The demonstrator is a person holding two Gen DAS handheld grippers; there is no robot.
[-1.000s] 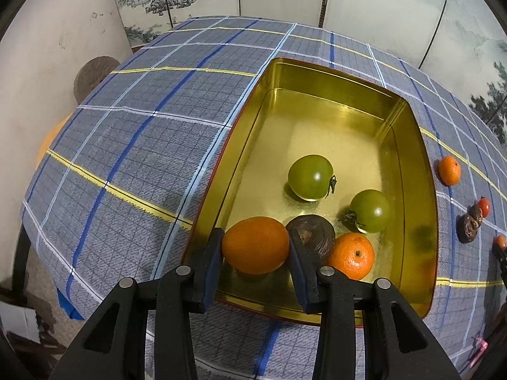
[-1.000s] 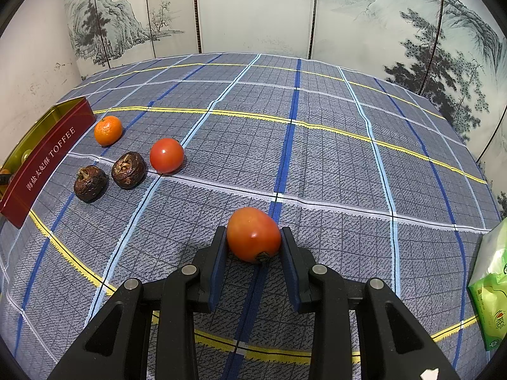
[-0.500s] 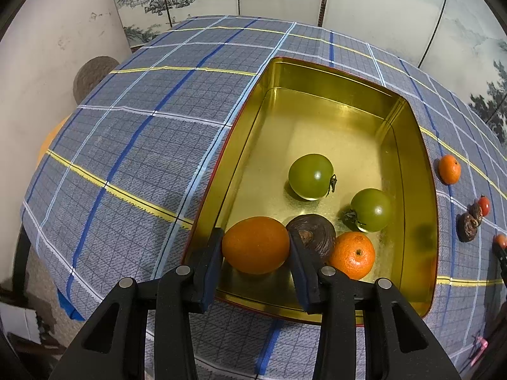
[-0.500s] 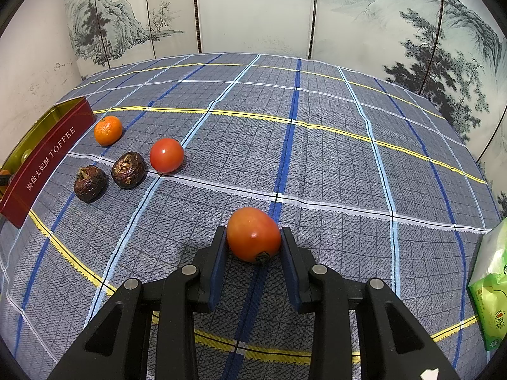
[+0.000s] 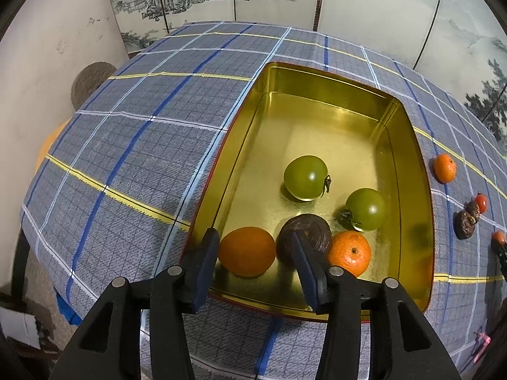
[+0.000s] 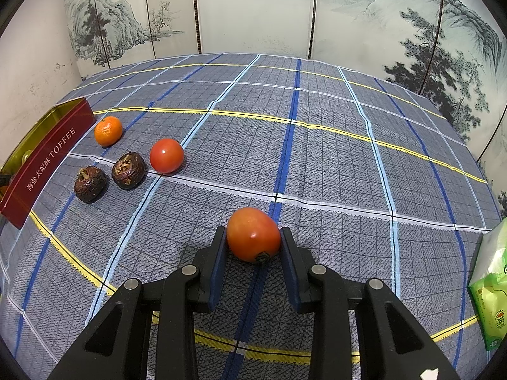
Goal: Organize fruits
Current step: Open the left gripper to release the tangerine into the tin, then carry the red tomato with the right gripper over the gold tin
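Observation:
In the left wrist view a gold tin (image 5: 408, 145) holds two green tomatoes (image 5: 305, 176), a dark brown wrinkled fruit (image 5: 312, 232), a mandarin (image 5: 350, 252) and an orange (image 5: 246, 251). My left gripper (image 5: 253, 237) hangs over the tin's near corner with its jaws opening. The orange lies on the tin floor between them, with a gap at the right pad. In the right wrist view my right gripper (image 6: 253, 232) is shut on a red tomato (image 6: 253, 237) just above the checked cloth.
On the cloth beside the red TOFFEE tin wall (image 6: 47, 164) lie a mandarin (image 6: 108, 130), another red tomato (image 6: 166, 155) and two dark brown fruits (image 6: 129, 170). A green packet (image 6: 489, 291) sits at the right edge. A painted screen stands behind the table.
The left gripper's jaws have spread apart and the orange now rests loose on the tin floor. The right gripper and its tomato have not moved.

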